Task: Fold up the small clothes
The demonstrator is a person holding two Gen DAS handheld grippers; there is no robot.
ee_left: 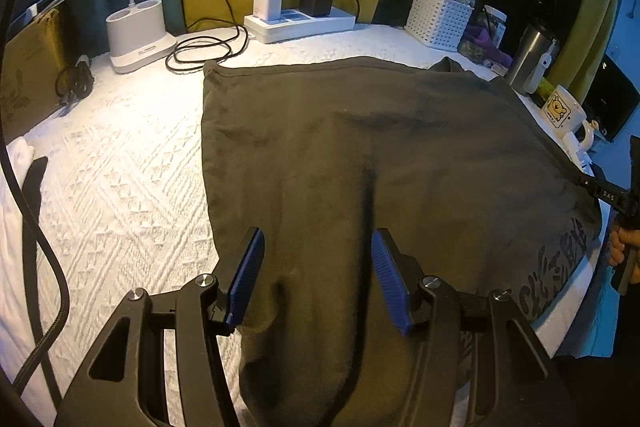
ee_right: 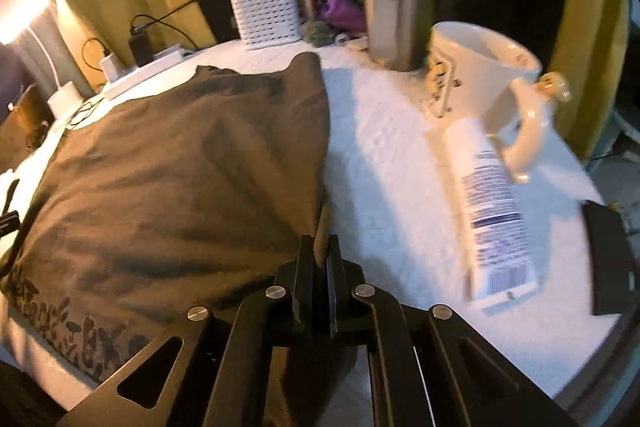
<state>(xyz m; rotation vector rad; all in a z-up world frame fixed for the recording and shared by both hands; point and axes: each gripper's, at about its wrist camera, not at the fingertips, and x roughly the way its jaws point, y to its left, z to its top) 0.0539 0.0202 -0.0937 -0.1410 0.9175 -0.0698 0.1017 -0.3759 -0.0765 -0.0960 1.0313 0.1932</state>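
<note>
The left fingers (ee_left: pixel 318 277) stand apart, astride a raised ridge of the dark shirt (ee_left: pixel 360 155); the blue pads (ee_left: pixel 248 275) sit either side of the cloth, and whether they press it I cannot tell. The right fingers (ee_right: pixel 320 267) are clenched on the shirt's near right edge, a pinch of cloth showing between them.

The shirt lies spread over the middle of the surface (ee_left: pixel 120 167), which wears a white textured cover. A pale print runs along the shirt's near right border. In the left view a hand (ee_left: pixel 618 247) grips the other tool at the right edge.

Far left stands a white lamp base (ee_left: pixel 138 35), with a coiled black cable (ee_left: pixel 208 47) beside it. A white power strip (ee_left: pixel 300 21) at the far edge carries a white charger and a black one. Further right are a white slotted basket (ee_left: pixel 438 17), something purple, a steel tumbler (ee_left: pixel 530 55) and a white mug (ee_left: pixel 564 111) with a cartoon on it. In the right view a white tube (ee_right: pixel 490 211) with blue print lies near the mug, right of the shirt. Yellow and dark curtains hang behind.

The right view is blurred, so the tube's print cannot be read. The shirt's print is also illegible, and its near end is hidden under the tools.
</note>
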